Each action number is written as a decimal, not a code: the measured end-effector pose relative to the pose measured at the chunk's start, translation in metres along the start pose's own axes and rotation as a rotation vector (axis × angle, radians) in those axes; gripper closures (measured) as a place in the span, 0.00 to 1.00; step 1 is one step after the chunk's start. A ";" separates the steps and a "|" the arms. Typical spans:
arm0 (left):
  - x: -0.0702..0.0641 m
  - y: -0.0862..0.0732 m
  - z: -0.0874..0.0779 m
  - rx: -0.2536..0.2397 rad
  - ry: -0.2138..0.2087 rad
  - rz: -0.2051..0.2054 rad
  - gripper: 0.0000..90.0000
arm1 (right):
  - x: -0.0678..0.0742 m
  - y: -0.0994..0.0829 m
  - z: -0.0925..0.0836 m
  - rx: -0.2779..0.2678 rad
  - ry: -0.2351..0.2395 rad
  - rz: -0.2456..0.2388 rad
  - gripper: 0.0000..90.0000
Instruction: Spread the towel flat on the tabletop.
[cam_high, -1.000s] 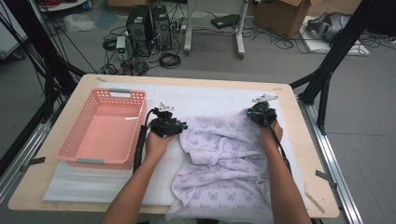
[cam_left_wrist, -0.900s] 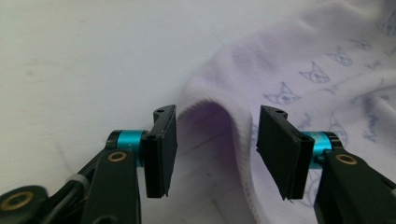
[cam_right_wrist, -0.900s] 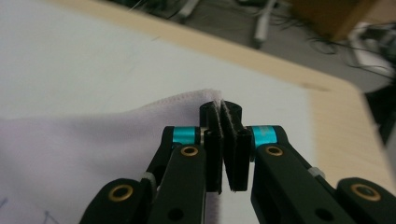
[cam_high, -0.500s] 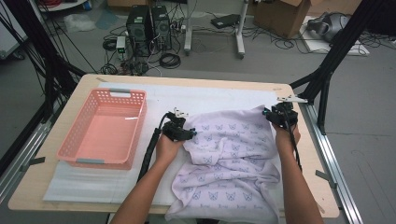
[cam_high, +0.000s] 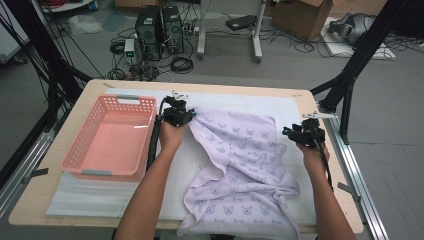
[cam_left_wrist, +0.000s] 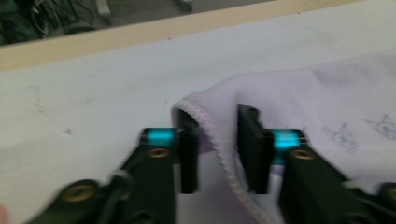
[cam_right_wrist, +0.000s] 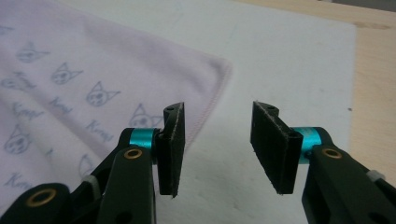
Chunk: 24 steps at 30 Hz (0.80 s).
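Spreading step: the towel (cam_high: 240, 170) lies across the table's right half, draping over the near edge. Left gripper (cam_left_wrist: 217, 154) loosely straddles its far-left corner; right gripper (cam_right_wrist: 217, 144), just opened, holds nothing. Next, smoothing.

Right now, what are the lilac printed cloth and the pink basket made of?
Lilac cat-print cloth: looks like soft knit or flannel fabric, matte; it drapes in loose folds and has a stitched hem, seen in the left gripper view. Exact fibre unclear.
Pink rectangular lattice basket: looks like moulded plastic, faintly glossy; uniform perforated walls, rigid rim, cut-out handles.
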<state>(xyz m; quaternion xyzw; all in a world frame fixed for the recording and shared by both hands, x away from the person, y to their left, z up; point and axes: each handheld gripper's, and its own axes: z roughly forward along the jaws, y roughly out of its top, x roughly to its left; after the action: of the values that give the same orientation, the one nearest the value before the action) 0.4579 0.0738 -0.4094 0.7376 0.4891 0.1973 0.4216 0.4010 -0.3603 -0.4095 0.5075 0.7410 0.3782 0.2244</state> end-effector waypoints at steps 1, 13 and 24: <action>-0.002 -0.002 0.000 0.008 -0.014 0.002 0.66 | 0.002 0.000 0.001 -0.013 0.005 -0.010 0.61; -0.039 -0.026 -0.014 -0.014 -0.157 0.103 0.41 | 0.025 -0.005 0.000 -0.025 0.113 -0.056 0.53; -0.066 -0.057 -0.024 0.092 -0.232 0.151 0.35 | 0.023 -0.033 -0.023 -0.040 0.124 -0.032 0.50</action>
<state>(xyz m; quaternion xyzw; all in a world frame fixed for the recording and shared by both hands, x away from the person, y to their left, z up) 0.3801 0.0346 -0.4342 0.8086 0.3889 0.1193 0.4250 0.3565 -0.3528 -0.4200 0.4666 0.7537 0.4201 0.1942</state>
